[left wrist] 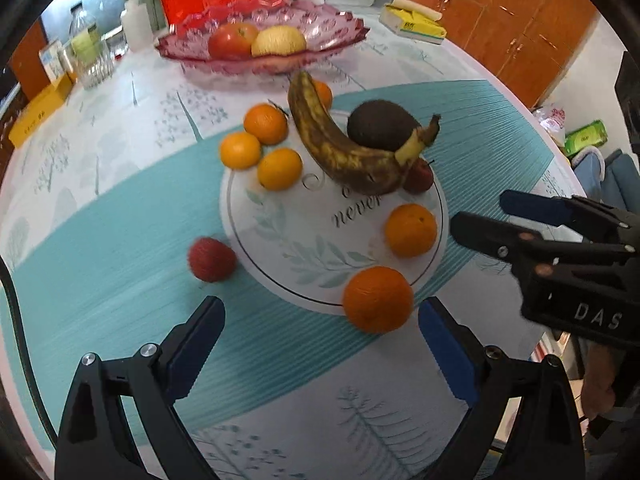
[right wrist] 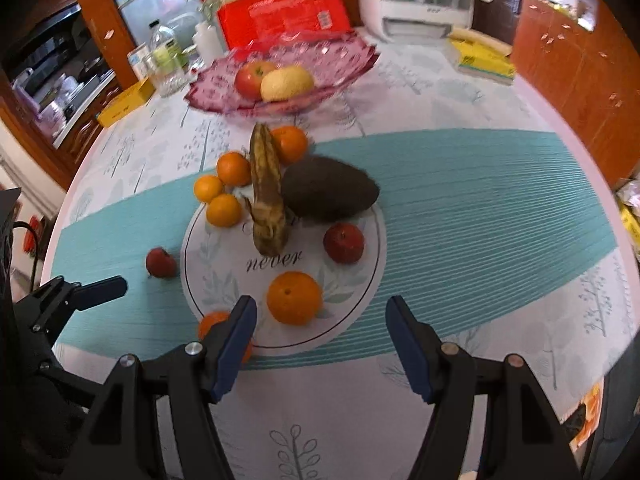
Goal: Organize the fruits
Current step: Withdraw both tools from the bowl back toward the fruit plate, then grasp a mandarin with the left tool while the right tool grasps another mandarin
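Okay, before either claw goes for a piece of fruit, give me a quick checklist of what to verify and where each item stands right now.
1. Left claw open: ok, jaws spread wide and holding nothing.
2. Right claw open: ok, jaws apart and holding nothing.
3. A fruit within easy line of the left claw: ok, the nearest orange sits just ahead, toward its right finger.
4. A fruit ahead of the right claw: ok, another orange lies just beyond its fingers.
5. Room in the pink bowl: ok, only an apple and a yellow fruit show inside.
6. Banana steady: cannot tell, it leans against the avocado.
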The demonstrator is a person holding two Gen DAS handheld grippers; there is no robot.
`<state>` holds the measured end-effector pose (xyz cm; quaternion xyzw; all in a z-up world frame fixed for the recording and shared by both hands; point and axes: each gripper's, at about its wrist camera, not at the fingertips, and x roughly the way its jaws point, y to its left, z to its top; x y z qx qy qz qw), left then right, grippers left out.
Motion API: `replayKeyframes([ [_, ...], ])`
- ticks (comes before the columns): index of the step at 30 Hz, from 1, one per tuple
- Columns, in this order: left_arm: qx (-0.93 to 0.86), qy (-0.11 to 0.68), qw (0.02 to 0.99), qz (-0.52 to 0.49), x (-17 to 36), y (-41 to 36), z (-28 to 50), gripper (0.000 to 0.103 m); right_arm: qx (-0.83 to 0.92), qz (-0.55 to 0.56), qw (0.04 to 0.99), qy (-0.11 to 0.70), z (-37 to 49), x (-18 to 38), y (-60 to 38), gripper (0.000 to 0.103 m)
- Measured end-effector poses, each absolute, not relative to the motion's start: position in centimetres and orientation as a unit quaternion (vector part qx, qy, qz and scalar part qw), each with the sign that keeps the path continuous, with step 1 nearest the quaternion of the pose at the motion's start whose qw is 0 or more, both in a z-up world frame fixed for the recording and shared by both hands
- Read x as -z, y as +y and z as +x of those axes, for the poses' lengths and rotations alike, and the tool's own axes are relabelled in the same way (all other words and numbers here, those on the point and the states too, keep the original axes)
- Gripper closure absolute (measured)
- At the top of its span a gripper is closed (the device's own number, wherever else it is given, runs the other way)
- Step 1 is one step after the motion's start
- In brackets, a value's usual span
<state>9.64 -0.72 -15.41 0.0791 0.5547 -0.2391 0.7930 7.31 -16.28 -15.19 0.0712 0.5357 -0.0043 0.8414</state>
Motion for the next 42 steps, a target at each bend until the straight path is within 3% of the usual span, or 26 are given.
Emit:
replayKeyframes([
  [5, 0.219, 0.569, 0.791, 0.057, 16.9, -1.8, 9.1, 0.007, -0.043, 0.079, 0.832, 0.547, 8.2, 16.4, -16.7, 0.036],
  [12, 0.183, 0.572, 0.799, 0.031, 18.1, -2.8, 8.3, 0.016, -0.100, 0.097, 0.804, 0.578, 10.2, 19.2, -17.3, 0.051],
  [17, 0.161, 0.573, 0.804, 0.010, 18.7, -3.0, 8.2, 0.033, -0.144, 0.092, 0.795, 0.581, 10.8, 19.8, -16.6, 0.051],
  [22, 0.154, 0.565, 0.811, -0.013, 18.7, -2.8, 8.1, 0.043, -0.165, 0.078, 0.786, 0.590, 11.2, 20.4, -15.9, 0.062],
  [30, 0.157, 0.561, 0.812, -0.035, 18.8, -3.0, 8.0, 0.058, -0.172, 0.067, 0.790, 0.585, 10.3, 19.8, -17.2, 0.063],
  [42, 0.134, 0.555, 0.820, -0.031, 16.6, -3.6, 7.9, 0.061, -0.174, 0.059, 0.811, 0.555, 8.7, 16.5, -19.2, 0.063],
])
